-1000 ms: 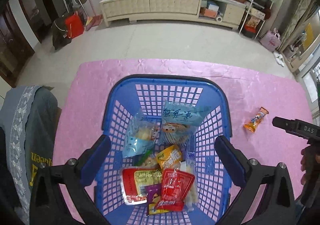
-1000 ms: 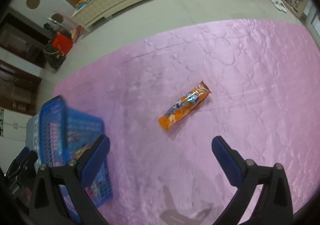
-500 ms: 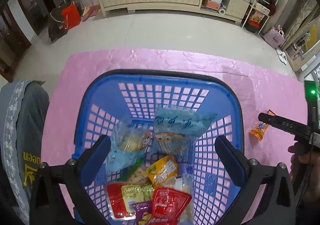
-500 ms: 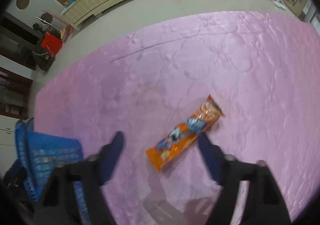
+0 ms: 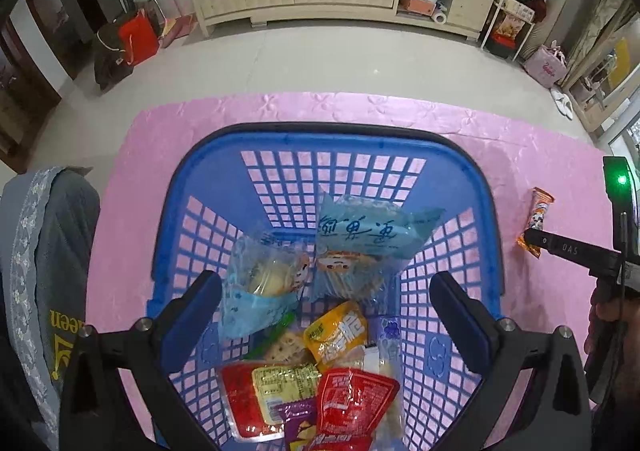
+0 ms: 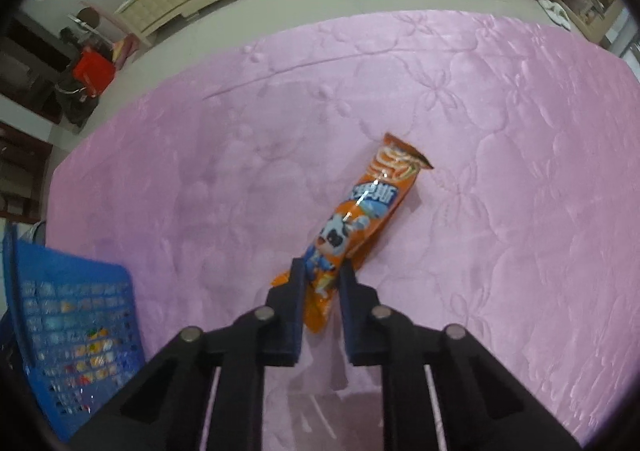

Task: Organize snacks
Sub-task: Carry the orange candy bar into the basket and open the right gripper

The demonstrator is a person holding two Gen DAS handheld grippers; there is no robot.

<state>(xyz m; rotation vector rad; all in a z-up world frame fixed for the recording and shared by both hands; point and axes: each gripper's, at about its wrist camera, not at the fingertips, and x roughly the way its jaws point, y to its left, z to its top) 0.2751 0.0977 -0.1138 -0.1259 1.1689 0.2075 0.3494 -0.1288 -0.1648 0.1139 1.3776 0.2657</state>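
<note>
On pink cloth (image 6: 500, 111), right gripper (image 6: 323, 271) now clamps orange snack (image 6: 372, 203), previously untouched.

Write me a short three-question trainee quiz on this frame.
1. True or false: the right gripper is shut on the orange packet.
2. Where do most snacks lie? A) on the pink cloth B) in the blue basket C) on the floor
3. Fill in: the left gripper is ____.

Key: 1 true; 2 B; 3 open
</note>
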